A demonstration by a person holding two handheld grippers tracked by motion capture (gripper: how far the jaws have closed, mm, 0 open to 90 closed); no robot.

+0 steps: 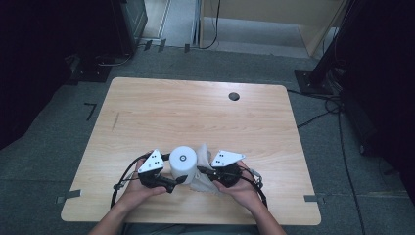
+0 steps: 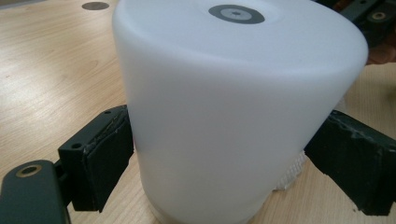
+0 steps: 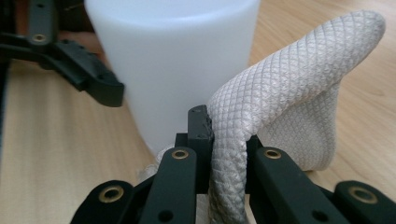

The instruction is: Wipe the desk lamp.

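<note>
A white upturned cylinder (image 1: 183, 159) with a grey disc on its top stands near the table's front edge. My left gripper (image 1: 180, 179) holds it low down. In the left gripper view both black pads (image 2: 105, 163) press against the sides of the cylinder (image 2: 233, 116). A white waffle-weave cloth (image 1: 204, 149) lies bunched just right of the cylinder, partly under its base. My right gripper (image 3: 229, 135) is shut on a fold of the cloth (image 3: 289, 79), which arches up beside the cylinder (image 3: 177, 60).
The wooden table (image 1: 195, 107) has a dark round cable hole (image 1: 234, 96) at the far right. Both hands sit close together at the front edge. Dark stands and cables are on the carpet around the table.
</note>
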